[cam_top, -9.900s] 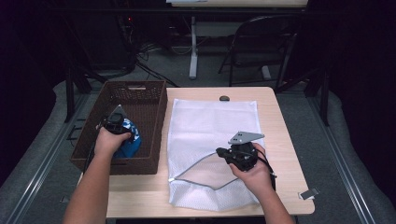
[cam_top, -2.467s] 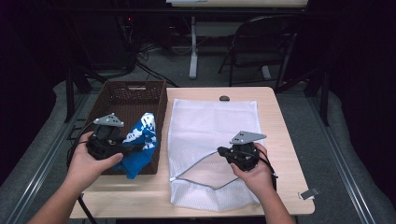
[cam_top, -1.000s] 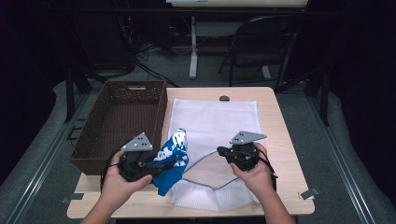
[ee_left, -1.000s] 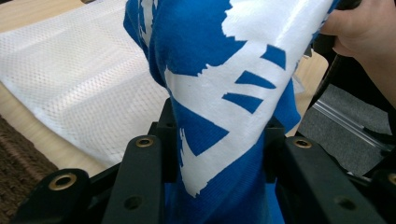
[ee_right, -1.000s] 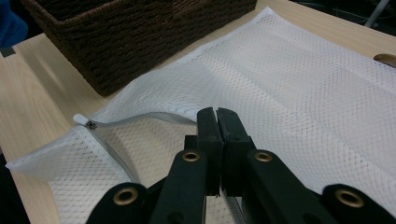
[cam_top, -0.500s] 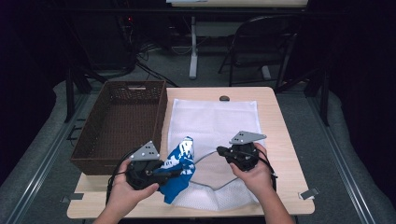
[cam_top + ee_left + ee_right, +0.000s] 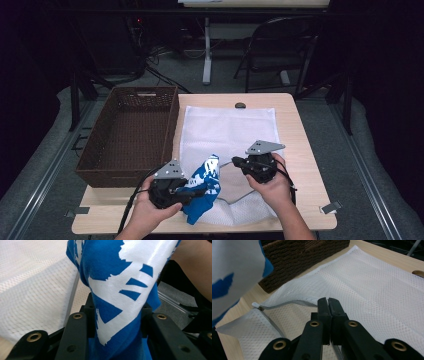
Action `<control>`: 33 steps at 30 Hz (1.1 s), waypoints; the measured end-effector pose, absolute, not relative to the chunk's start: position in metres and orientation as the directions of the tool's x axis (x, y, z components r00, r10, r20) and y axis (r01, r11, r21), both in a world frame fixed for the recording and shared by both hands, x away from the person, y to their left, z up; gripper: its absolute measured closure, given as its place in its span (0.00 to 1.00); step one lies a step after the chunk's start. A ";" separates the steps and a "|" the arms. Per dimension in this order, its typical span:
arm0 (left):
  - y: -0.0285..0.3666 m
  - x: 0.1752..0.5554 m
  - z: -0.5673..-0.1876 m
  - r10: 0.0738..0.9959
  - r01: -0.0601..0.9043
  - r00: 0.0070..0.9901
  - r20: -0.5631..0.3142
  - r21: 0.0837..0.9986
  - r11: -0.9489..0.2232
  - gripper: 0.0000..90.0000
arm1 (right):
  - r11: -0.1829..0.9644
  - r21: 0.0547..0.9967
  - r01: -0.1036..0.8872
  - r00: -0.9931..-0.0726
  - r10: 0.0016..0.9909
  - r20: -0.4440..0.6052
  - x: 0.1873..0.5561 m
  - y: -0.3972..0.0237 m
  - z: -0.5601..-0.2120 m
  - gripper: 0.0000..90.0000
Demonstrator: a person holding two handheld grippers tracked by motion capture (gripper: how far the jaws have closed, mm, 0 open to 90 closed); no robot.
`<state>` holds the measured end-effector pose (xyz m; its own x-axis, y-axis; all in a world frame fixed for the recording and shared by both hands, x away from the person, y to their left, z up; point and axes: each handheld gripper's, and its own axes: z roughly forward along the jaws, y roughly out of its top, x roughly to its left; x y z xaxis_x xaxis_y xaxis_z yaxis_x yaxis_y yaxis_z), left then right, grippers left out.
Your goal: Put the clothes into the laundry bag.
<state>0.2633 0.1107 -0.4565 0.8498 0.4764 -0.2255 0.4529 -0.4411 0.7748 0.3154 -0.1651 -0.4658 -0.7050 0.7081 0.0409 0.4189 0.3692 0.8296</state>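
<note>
Your left gripper (image 7: 192, 191) pinches the blue cloth (image 7: 204, 186), long axis running near-left to far-right. Your right gripper (image 7: 236, 162), jaws pressed together, clamps the mesh bag's (image 7: 227, 130) zipper edge.

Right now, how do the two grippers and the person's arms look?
Both the left gripper and the right gripper are black, each with a grey three-cornered plate on top and a black cable trailing back. Their jaws are black bars with brass-coloured rivets. The forearms are bare, with no sleeves visible.

Brown wicker basket (image 7: 131, 132) on table (image 7: 305, 150) left side, small dark disc (image 7: 240, 105) at far edge, chair (image 7: 280, 47) behind.
</note>
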 end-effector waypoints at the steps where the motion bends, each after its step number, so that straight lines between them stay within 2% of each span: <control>1: 0.111 0.263 -0.456 0.476 0.453 0.850 -0.226 0.775 -0.441 0.71 | 0.368 0.830 0.419 -0.705 0.708 0.042 0.315 -0.165 -0.466 0.99; 16: 0.091 0.261 -0.491 0.447 0.436 0.866 -0.224 0.776 -0.455 0.71 | 0.366 0.831 0.419 -0.704 0.709 0.043 0.315 -0.166 -0.465 0.99; 33: 0.070 0.264 -0.513 0.438 0.439 0.872 -0.218 0.744 -0.504 0.71 | 0.363 0.840 0.404 -0.707 0.706 0.035 0.313 -0.165 -0.462 0.99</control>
<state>0.2639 0.0699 -0.5128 0.8724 0.4376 -0.2178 0.4386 -0.5041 0.7439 0.3131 -0.1654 -0.4619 -0.7074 0.7059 0.0350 0.4041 0.3632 0.8395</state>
